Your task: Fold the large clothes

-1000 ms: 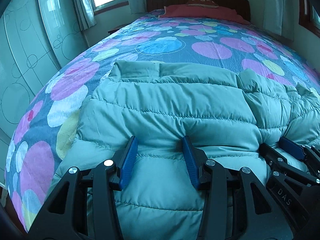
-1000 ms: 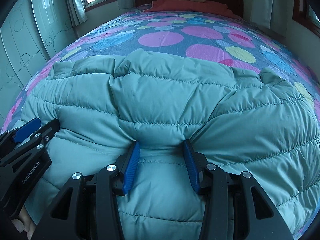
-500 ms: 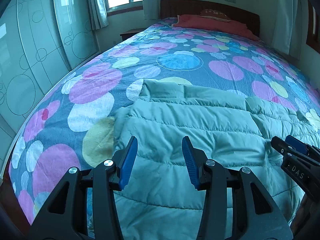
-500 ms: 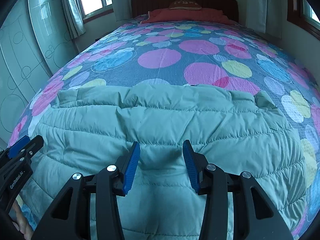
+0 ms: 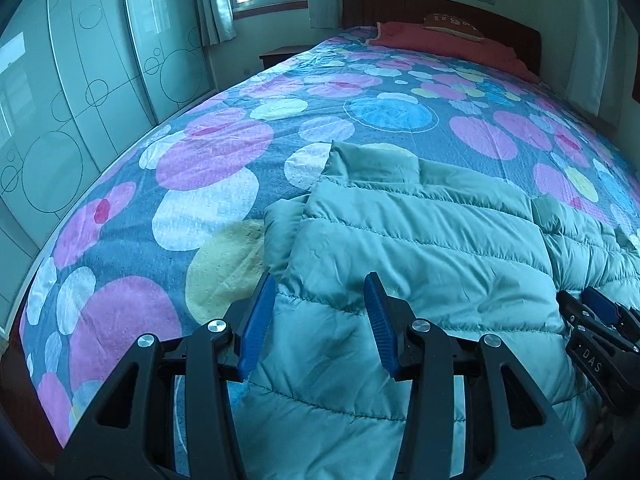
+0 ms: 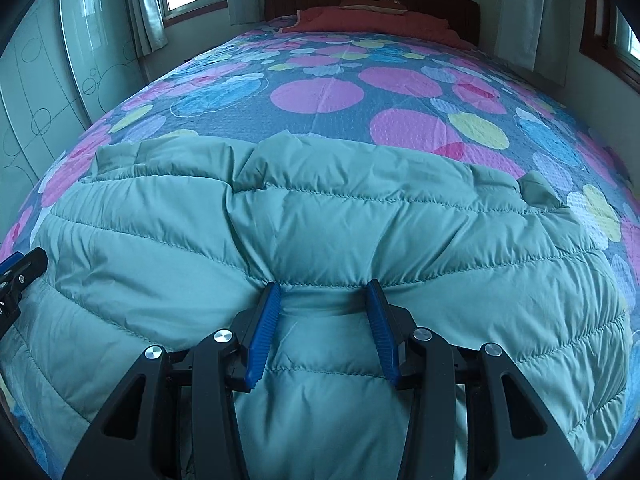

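Observation:
A teal quilted puffer jacket (image 5: 420, 248) lies spread across the near end of the bed; it also fills the right wrist view (image 6: 320, 232). My left gripper (image 5: 320, 292) is open and hovers over the jacket's left part, near its left edge, holding nothing. My right gripper (image 6: 322, 288) is open with its blue fingertips pressed against the puffy fabric in the jacket's middle. The right gripper shows at the right edge of the left wrist view (image 5: 600, 320). The left gripper shows at the left edge of the right wrist view (image 6: 16, 276).
The bed has a sheet (image 5: 248, 152) with pink, blue and yellow circles. A red pillow (image 6: 372, 24) and wooden headboard (image 6: 440, 4) are at the far end. Sliding glass wardrobe doors (image 5: 80, 92) stand left of the bed. Windows with curtains are at the back.
The left gripper has lifted back and shifted left off the jacket, showing more bedsheet. The right gripper rose half a second ago and now presses into the jacket again. Both jaws stay open.

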The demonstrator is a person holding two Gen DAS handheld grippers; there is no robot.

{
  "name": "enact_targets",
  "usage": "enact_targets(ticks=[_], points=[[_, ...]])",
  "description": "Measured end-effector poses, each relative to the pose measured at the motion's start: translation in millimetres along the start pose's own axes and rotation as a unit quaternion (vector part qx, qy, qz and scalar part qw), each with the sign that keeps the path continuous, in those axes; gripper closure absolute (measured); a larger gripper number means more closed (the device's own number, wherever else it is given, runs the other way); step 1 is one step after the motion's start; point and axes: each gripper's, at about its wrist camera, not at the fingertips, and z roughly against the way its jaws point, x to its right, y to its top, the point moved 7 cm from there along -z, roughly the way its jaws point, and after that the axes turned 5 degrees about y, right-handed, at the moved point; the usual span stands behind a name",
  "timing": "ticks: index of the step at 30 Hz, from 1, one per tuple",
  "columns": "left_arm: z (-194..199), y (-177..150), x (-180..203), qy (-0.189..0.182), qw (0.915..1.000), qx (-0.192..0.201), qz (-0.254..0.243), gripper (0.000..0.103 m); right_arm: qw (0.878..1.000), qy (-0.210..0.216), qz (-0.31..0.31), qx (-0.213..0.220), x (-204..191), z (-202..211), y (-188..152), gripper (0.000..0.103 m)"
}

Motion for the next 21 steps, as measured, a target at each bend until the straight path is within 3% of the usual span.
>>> enact_targets(ticks=[7,12,16,21], points=[[-2,-6,-31,-0.007,0.9984,-0.029,0.049,0.052,1.0,0.001,0.009,0.017,-3,24,-5,0.058],[-3,-21,-51,-0.024,0.9939,-0.056,0.092,0.047,1.0,0.002,0.012,0.003,-2,14,-18,0.058],[-1,-34,-63,-0.054,0.9862,-0.08,0.134,0.041,1.0,0.007,0.007,0.001,-1,9,-19,0.058],[0,-48,-60,-0.12,0.9705,-0.11,0.178,0.038,1.0,0.009,0.006,0.003,-1,9,-20,0.058]])
